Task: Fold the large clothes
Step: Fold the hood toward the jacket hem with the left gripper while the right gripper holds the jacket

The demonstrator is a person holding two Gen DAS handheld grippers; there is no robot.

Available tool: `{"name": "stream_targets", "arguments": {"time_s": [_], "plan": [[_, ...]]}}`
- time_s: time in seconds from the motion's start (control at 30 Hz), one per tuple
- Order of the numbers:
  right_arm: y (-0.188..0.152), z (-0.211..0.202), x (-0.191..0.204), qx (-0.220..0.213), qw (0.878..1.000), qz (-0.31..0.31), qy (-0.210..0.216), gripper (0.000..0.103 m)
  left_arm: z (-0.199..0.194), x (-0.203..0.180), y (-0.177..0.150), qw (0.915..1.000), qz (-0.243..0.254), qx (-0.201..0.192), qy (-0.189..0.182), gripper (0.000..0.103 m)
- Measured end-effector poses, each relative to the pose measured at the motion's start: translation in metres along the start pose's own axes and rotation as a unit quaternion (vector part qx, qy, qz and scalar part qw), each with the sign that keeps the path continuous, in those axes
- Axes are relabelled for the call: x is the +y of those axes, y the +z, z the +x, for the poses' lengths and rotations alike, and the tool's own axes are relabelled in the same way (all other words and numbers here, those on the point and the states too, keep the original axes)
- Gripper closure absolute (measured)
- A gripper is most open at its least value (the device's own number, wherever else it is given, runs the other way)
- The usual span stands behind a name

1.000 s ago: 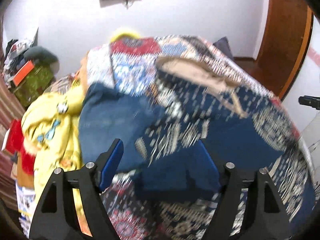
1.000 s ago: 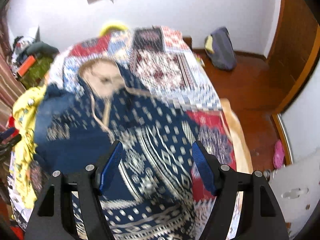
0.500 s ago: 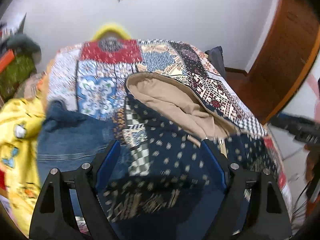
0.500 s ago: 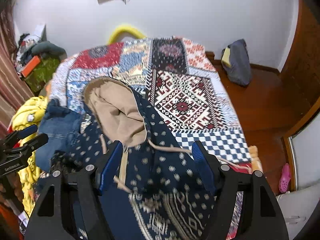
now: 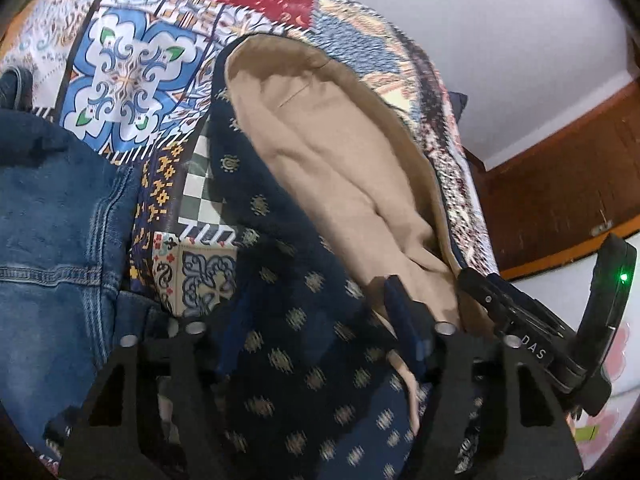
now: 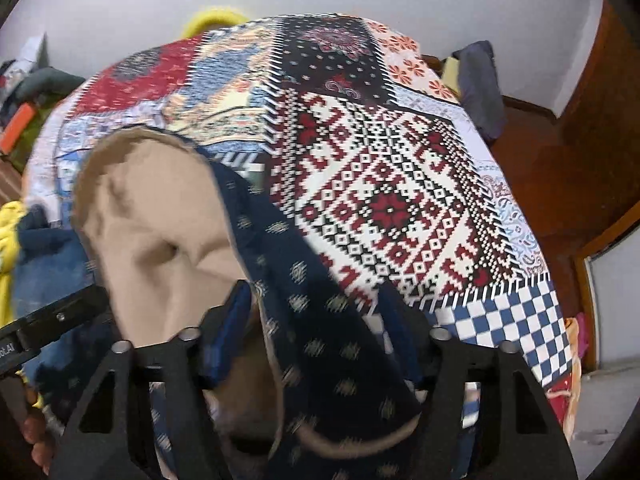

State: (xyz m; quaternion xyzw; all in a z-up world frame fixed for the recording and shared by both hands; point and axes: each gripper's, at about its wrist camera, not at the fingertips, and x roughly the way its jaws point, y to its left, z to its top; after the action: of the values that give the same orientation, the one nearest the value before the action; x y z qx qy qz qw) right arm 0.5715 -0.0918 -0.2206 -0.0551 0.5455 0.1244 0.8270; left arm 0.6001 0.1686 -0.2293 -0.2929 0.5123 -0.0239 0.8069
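A navy patterned hoodie (image 5: 292, 280) with a beige-lined hood (image 5: 340, 152) lies on the patchwork bedspread (image 5: 132, 68). My left gripper (image 5: 316, 320) is open, its fingers on either side of the navy cloth at the hood's left base. The hoodie shows in the right wrist view (image 6: 320, 320) with the hood lining (image 6: 160, 232) to the left. My right gripper (image 6: 316, 328) is open, its fingers astride the hood's right edge. The right gripper's body (image 5: 560, 332) shows at the right of the left wrist view.
Blue jeans (image 5: 56, 240) lie to the left of the hoodie, with a yellow garment (image 6: 8, 232) beyond. The bedspread (image 6: 380, 184) stretches away to the right. A dark bag (image 6: 478, 84) lies on the wooden floor (image 6: 560, 168) by the far wall.
Both grippers moved forward and down onto the hoodie's neck, so the hood fills both views. Their fingers now stand around the cloth on each side of the hood.
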Motion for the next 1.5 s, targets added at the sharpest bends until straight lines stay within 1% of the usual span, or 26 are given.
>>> {"name": "stream_targets", "arguments": {"time_s": [0.03,0.1,0.13,0.17,0.23,0.33,0.37,0.4,0.47,0.57,0.63,0.67,0.7,0.77,0.83,0.9,0.97,1.03,1.2,1.27,1.33,1.37,1.4,1.43,1.47,1.5], "plan": [[0.000,0.006,0.002,0.006,1.000,-0.008,-0.001,0.059,0.003,0.001,0.001,1.0000,0.002,-0.002,0.003,0.056],[-0.003,0.012,0.002,0.010,1.000,-0.021,-0.007,0.079,0.006,0.001,0.000,0.9999,0.009,-0.007,0.009,0.068],[-0.005,0.014,0.003,0.007,0.999,-0.030,-0.014,0.083,0.006,0.000,0.000,0.9998,0.014,-0.011,0.012,0.080],[-0.007,0.014,0.003,0.004,0.999,-0.038,-0.018,0.090,0.006,-0.002,-0.001,0.9994,0.027,-0.015,0.018,0.085],[-0.014,0.009,0.002,-0.008,0.999,-0.045,-0.024,0.094,-0.001,-0.010,-0.005,0.9970,0.062,-0.029,0.036,0.092],[-0.019,-0.012,-0.004,-0.030,0.999,-0.037,-0.014,0.095,-0.018,-0.023,-0.009,0.9933,0.091,-0.048,0.051,0.094],[-0.020,-0.020,-0.005,-0.014,0.999,-0.040,-0.006,0.095,-0.028,-0.028,-0.010,0.9915,0.104,-0.058,0.053,0.094],[-0.020,-0.033,-0.007,-0.024,0.999,-0.039,0.001,0.095,-0.043,-0.038,-0.014,0.9886,0.120,-0.072,0.056,0.095],[-0.023,-0.063,-0.011,-0.047,0.998,-0.037,0.010,0.095,-0.061,-0.045,-0.017,0.9849,0.140,-0.087,0.054,0.095],[-0.034,-0.112,-0.020,-0.074,0.996,-0.037,0.033,0.095,-0.095,-0.067,-0.031,0.9750,0.186,-0.110,0.051,0.096],[-0.043,-0.135,-0.025,-0.082,0.995,-0.039,0.046,0.095,-0.122,-0.083,-0.052,0.9653,0.225,-0.123,0.050,0.096],[-0.051,-0.148,-0.027,-0.086,0.994,-0.042,0.051,0.095,-0.128,-0.085,-0.057,0.9629,0.234,-0.124,0.048,0.096],[-0.062,-0.159,-0.028,-0.089,0.993,-0.046,0.055,0.096,-0.139,-0.089,-0.072,0.9587,0.252,-0.124,0.046,0.096],[-0.084,-0.175,-0.034,-0.086,0.993,-0.052,0.062,0.096,-0.152,-0.091,-0.094,0.9542,0.271,-0.120,0.045,0.096],[-0.109,-0.186,-0.037,-0.076,0.993,-0.058,0.069,0.096,-0.156,-0.088,-0.118,0.9541,0.277,-0.106,0.041,0.096],[-0.131,-0.187,-0.040,-0.063,0.993,-0.062,0.075,0.096,-0.155,-0.080,-0.137,0.9564,0.275,-0.090,0.040,0.096],[-0.151,-0.188,-0.043,-0.052,0.994,-0.061,0.079,0.096,-0.150,-0.071,-0.156,0.9577,0.275,-0.071,0.046,0.096],[-0.172,-0.186,-0.046,-0.043,0.995,-0.059,0.069,0.097,-0.138,-0.059,-0.179,0.9588,0.274,-0.047,0.057,0.096],[-0.198,-0.166,-0.067,-0.016,0.998,-0.044,0.040,0.097,-0.110,-0.034,-0.210,0.9629,0.254,-0.016,0.089,0.094],[-0.205,-0.166,-0.072,-0.014,0.998,-0.042,0.033,0.097,-0.107,-0.030,-0.221,0.9658,0.243,-0.008,0.090,0.092],[-0.206,-0.170,-0.071,-0.016,0.998,-0.048,0.026,0.096,-0.106,-0.026,-0.225,0.9678,0.236,0.003,0.087,0.089],[-0.205,-0.172,-0.070,-0.013,0.998,-0.052,0.024,0.094,-0.107,-0.025,-0.226,0.9677,0.236,0.005,0.087,0.087],[-0.202,-0.176,-0.068,-0.009,0.998,-0.055,0.024,0.090,-0.110,-0.025,-0.227,0.9669,0.239,0.006,0.089,0.086],[-0.198,-0.180,-0.066,-0.009,0.998,-0.057,0.026,0.086,-0.115,-0.025,-0.226,0.9662,0.241,0.002,0.091,0.082],[-0.200,-0.183,-0.065,-0.012,0.998,-0.057,0.028,0.075,-0.120,-0.026,-0.225,0.9656,0.243,-0.005,0.093,0.077],[-0.198,-0.188,-0.063,-0.023,0.998,-0.058,0.031,0.060,-0.128,-0.026,-0.222,0.9657,0.243,-0.015,0.091,0.074]]}}
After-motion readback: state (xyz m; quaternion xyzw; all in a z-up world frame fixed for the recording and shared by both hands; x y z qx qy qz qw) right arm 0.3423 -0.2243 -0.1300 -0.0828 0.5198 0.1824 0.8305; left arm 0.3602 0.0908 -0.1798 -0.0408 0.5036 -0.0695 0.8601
